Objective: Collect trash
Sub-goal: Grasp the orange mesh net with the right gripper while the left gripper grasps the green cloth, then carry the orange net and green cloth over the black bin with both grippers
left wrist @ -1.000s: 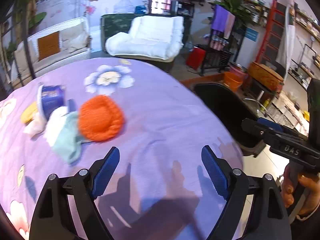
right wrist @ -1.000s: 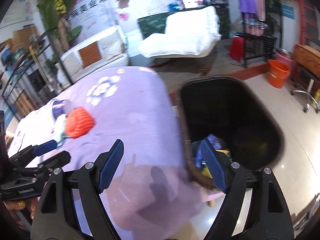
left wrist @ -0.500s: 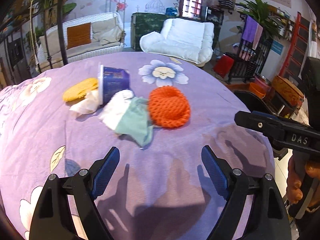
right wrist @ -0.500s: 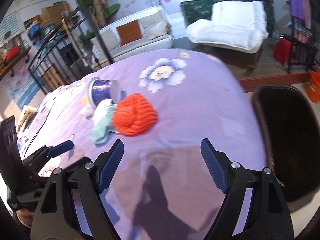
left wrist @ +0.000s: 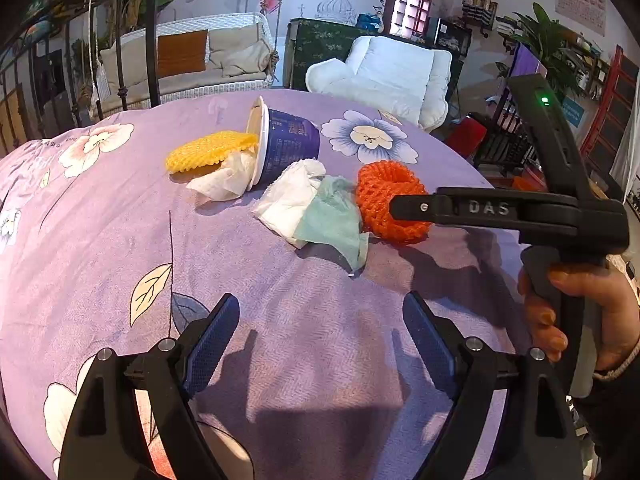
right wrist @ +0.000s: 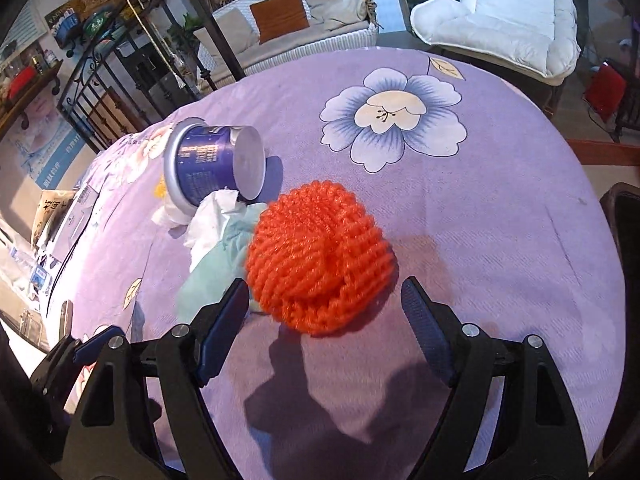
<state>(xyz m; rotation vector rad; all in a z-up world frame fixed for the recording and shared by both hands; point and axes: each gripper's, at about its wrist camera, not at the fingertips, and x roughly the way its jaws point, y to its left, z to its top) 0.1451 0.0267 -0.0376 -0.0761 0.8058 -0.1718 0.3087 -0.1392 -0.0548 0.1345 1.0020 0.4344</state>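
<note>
An orange foam fruit net (right wrist: 320,256) lies on the purple flowered tablecloth (right wrist: 500,208). My right gripper (right wrist: 324,332) is open and empty, its jaws just short of the net. The net also shows in the left wrist view (left wrist: 384,196), with the right gripper's side over it. Next to it lie a white and green tissue (left wrist: 316,212), a tipped blue cup (left wrist: 284,144), another white tissue (left wrist: 224,180) and a yellow foam net (left wrist: 208,150). My left gripper (left wrist: 320,340) is open and empty over bare cloth, short of the tissue.
The black trash bin's rim (right wrist: 624,240) shows at the table's right edge. A white armchair (left wrist: 384,72) and a wicker sofa (left wrist: 192,60) stand beyond the table. Papers and a phone (right wrist: 64,312) lie at the table's left.
My right gripper swung from over the bin back to the table and closed in on the orange net. My left gripper turned left, so the trash pile now sits ahead.
</note>
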